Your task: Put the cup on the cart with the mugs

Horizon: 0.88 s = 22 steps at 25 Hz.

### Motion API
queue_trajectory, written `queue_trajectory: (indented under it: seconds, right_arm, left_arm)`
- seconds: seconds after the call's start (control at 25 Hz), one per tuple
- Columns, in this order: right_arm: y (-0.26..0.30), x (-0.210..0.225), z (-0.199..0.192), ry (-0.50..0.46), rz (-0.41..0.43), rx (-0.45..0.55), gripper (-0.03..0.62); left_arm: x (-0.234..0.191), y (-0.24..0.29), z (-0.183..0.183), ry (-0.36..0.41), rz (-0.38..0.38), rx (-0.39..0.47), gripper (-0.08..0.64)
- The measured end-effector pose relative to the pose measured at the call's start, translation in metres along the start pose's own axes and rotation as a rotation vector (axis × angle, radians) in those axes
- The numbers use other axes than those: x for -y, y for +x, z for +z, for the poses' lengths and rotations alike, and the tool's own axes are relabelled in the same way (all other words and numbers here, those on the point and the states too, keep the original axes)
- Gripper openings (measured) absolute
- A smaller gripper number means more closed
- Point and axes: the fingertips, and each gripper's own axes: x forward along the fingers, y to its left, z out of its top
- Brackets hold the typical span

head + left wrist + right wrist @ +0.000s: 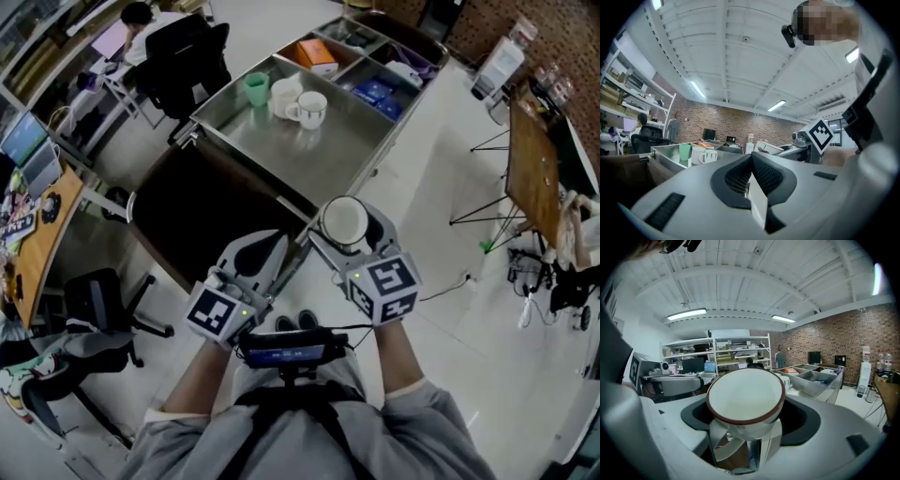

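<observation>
Nearest the lens, grey sleeves [422,412] and bare forearms, reaching forward into two hand-held grippers with marker cubes.

On the right gripper [351,236], jaws spread wide and pressed on a white ceramic cup with a dark red rim [745,399]. Gripped low on the body, mouth up and tipped a little towards the person, with what looks like the handle hanging below between the fingers. Probably held that way to keep the rim clear and the base free for setting down.

On the left gripper [266,253], jaws closed together on nothing. Carried alongside, likely just to stay out of the way.

Ahead, past a dark tabletop [197,211], a stainless-steel cart with partitioned trays [314,150]. In its large near bay, two white mugs [309,108] beside a pale green tumbler [256,89], grouped in one corner with bare steel next to them.

Well apart from the cart, so cup in transit, not yet placed.

Next, by the look of it: carry over the tabletop, lower upright beside the mugs, open only once the base sits flat. Risk: clipping the cart's raised rim on the way in.
</observation>
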Motion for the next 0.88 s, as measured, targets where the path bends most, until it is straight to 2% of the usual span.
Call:
queue_trajectory:
  seconds: [0.2, 0.32, 0.64, 0.88]
  right_arm:
    - [0.023, 0.0, 0.015, -0.038, 0.033, -0.002, 0.41]
    - [0.043, 0.01, 0.029, -0.046, 0.072, 0.004, 0.408]
    - [0.119, 0.031, 0.055, -0.105, 0.21, -0.008, 0.41]
    - [0.199, 0.03, 0.069, -0.167, 0.342, -0.044, 0.408]
  left_arm:
    - [-0.012, 0.011, 0.005, -0.004, -0.003, 0.0, 0.002]
    - [-0.023, 0.024, 0.01, -0.002, 0.023, 0.007, 0.002]
    - [-0.077, 0.047, 0.019, -0.013, 0.194, 0.014, 0.002]
    - [-0.134, 0.056, 0.011, -0.048, 0.367, -0.016, 0.002]
